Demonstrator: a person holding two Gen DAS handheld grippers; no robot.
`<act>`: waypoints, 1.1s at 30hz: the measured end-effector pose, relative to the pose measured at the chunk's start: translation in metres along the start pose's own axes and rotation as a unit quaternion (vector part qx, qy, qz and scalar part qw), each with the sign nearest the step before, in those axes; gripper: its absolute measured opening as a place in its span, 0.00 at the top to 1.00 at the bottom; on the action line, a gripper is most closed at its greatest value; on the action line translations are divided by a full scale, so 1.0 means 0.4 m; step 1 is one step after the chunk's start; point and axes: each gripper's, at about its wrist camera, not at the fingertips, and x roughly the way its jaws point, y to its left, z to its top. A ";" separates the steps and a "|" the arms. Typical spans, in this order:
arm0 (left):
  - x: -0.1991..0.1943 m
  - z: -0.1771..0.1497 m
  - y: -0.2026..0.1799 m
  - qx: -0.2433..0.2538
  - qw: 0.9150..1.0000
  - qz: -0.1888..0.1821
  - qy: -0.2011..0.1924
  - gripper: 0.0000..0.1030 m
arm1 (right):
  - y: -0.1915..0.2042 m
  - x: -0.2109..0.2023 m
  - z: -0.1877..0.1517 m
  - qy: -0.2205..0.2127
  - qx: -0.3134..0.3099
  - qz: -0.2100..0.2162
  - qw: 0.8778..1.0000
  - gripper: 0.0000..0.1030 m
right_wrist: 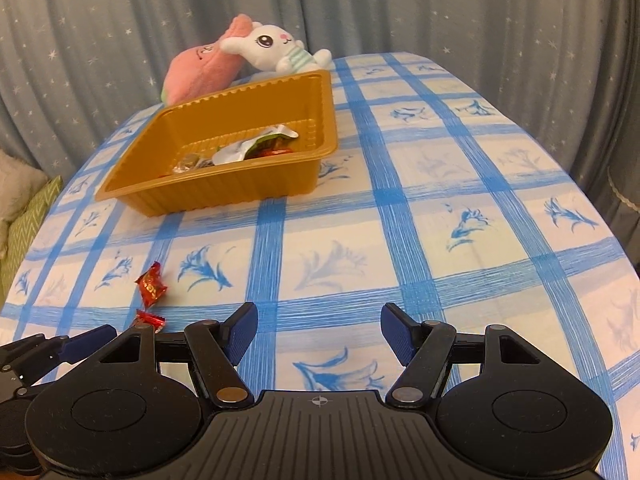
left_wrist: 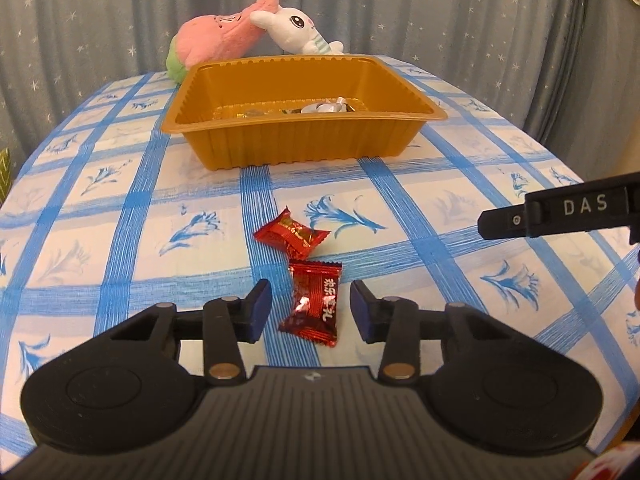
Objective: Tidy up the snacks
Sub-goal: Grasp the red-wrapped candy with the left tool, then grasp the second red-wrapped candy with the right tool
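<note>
A red wrapped candy lies on the blue checked tablecloth between the fingers of my left gripper. The jaws stand open, with a small gap on each side of the wrapper. A second red candy lies just beyond it, touching its far corner. Both candies appear at the lower left of the right wrist view, next to the left gripper's finger. My right gripper is open over bare cloth with nothing between its fingers. The golden plastic tray further back holds several wrapped snacks.
A pink plush and a white rabbit plush lie behind the tray at the table's far edge. One finger of the right gripper reaches in from the right. A grey starred curtain hangs behind. A green cushion sits off the left edge.
</note>
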 end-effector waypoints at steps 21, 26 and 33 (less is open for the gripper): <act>0.030 0.003 0.003 -0.002 1.000 -0.002 0.022 0.79 | 0.010 0.014 0.001 0.007 0.006 0.005 1.000 0.34; 0.020 0.005 0.018 -0.014 1.000 0.003 0.027 0.79 | 0.013 0.021 -0.001 0.010 0.002 0.006 1.000 0.34; -0.008 0.017 0.076 -0.055 0.998 0.026 0.017 0.79 | 0.046 0.041 0.004 0.017 -0.017 0.040 0.999 0.34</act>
